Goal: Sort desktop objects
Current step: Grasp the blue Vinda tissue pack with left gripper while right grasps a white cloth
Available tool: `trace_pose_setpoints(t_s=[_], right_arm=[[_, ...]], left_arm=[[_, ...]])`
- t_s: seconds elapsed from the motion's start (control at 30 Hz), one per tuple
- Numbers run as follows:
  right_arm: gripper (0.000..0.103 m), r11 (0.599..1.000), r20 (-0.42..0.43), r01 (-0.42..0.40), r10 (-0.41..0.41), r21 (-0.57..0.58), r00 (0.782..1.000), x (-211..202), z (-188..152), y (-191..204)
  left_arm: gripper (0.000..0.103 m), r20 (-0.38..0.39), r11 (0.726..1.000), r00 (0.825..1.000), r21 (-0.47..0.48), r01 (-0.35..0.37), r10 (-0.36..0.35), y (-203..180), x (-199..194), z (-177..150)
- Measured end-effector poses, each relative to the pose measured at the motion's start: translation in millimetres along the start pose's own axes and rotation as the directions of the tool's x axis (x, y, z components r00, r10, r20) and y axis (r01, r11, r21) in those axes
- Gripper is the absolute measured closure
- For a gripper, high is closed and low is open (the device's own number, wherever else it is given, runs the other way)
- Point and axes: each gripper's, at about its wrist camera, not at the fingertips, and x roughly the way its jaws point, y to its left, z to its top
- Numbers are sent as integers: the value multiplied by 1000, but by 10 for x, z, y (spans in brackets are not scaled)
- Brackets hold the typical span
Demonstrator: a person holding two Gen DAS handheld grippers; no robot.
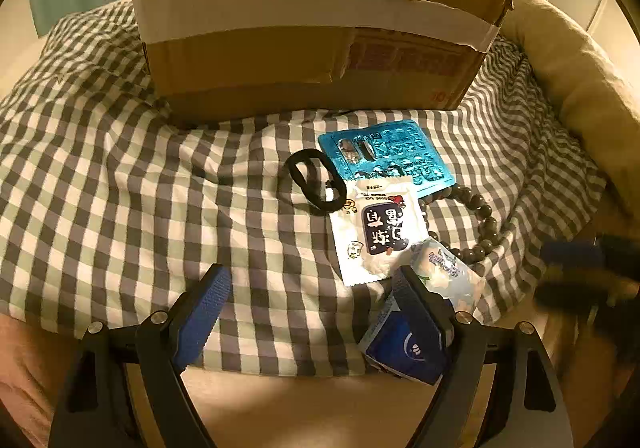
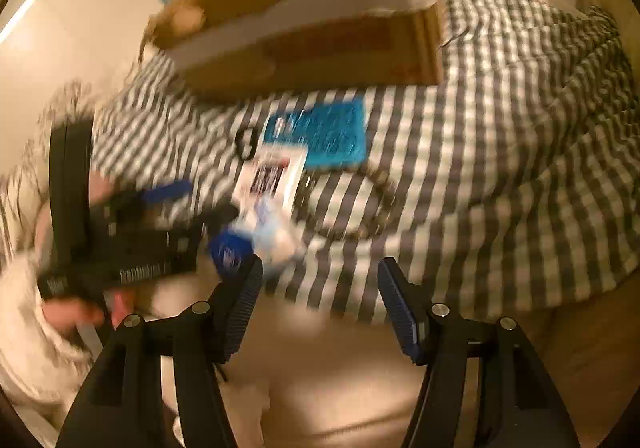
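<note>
Left wrist view: left gripper (image 1: 308, 300) jaws wide apart, nothing between the pads, hovering over a grey-white checked cloth (image 1: 120, 176). Just ahead and right of the right finger lies a small pile. Dark blue sachet (image 1: 404, 352) sits partly behind that finger, logo too small to read. Pale blue-white sachet (image 1: 448, 272) beside it, purple lettering not legible. White sachet (image 1: 376, 232) ahead, long axis running away from the tool; its dark label has white characters upside down to the camera, unreadable. Beyond it a blue blister pack (image 1: 396, 156), long axis crossways, tilted. Black hair tie (image 1: 316, 178) left of the pack. Bead bracelet (image 1: 480, 224) right of the white sachet. Torn cardboard box (image 1: 304, 36) farthest ahead, white tape band, faded red print on its front, unreadable. Right gripper (image 1: 580, 264) is a blur at far right.

Right wrist view, motion-blurred: right gripper (image 2: 320, 300) jaws apart, nothing between them. The pile lies ahead and left; blue blister pack (image 2: 320, 132) and cardboard box (image 2: 304, 20) beyond. Left gripper (image 2: 176, 204) at left, held by a hand (image 2: 72, 312).
</note>
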Motion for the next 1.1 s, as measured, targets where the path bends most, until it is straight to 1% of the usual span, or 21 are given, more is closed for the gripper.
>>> trace_pose_setpoints(t_s=[0.07, 0.17, 0.23, 0.33, 0.43, 0.53, 0.57, 0.6, 0.63, 0.67, 0.73, 0.83, 0.87, 0.93, 1.03, 1.1], right_arm=[[42, 1000, 2, 24, -24, -2, 1000, 12, -12, 4], [42, 995, 47, 81, -84, 65, 995, -25, 18, -132], [42, 989, 71, 91, -100, 117, 992, -54, 37, -244], [42, 982, 86, 94, -109, 166, 990, -107, 34, -322], [42, 980, 86, 94, -110, 173, 990, -80, 66, -321], [42, 982, 78, 106, -119, 155, 990, -69, 66, -289], [42, 983, 78, 106, -119, 152, 990, -72, 50, -288], [42, 984, 76, 103, -114, 145, 991, -74, 47, -279], [42, 985, 76, 97, -108, 139, 991, -83, 35, -277], [42, 987, 74, 90, -100, 130, 992, -84, 30, -263], [42, 993, 65, 50, -57, 105, 996, -88, 19, -216], [42, 999, 47, -17, 14, 51, 999, -99, -22, -102], [42, 999, 35, -32, 31, 35, 999, -94, -38, -66], [42, 998, 2, -63, 63, 1, 998, -75, -82, 13], [42, 995, -44, -94, 92, -32, 995, -56, -161, 90], [42, 991, -94, -124, 119, -50, 988, -38, -229, 129]], left_arm=[[17, -4, 999, 999, 13, 39, -39, 24, -8, -9], [17, -12, 994, 997, 73, 81, -80, -130, -14, -52], [17, -23, 985, 995, 137, 104, -102, -264, -7, -86], [17, -35, 969, 991, 209, 135, -130, -438, 3, -145], [17, -47, 949, 988, 276, 154, -146, -585, 38, -206], [17, -65, 934, 988, 324, 151, -137, -722, 119, -236], [19, -66, 929, 989, 338, 148, -134, -727, 121, -261], [39, -59, 925, 991, 358, 131, -118, -747, 127, -278], [40, -59, 921, 993, 372, 119, -105, -759, 131, -287], [40, -55, 919, 993, 374, 122, -109, -765, 116, -290], [40, -41, 924, 993, 363, 121, -114, -749, 69, -274], [40, 29, 945, 996, 320, 68, -81, -623, -37, -168], [40, 46, 955, 995, 290, 68, -85, -541, -89, -134], [40, 78, 970, 994, 234, 61, -82, -407, -176, -57], [40, 120, 980, 992, 197, 2, -26, -268, -249, 17], [40, 126, 985, 992, 171, -8, -14, -193, -286, 49]])
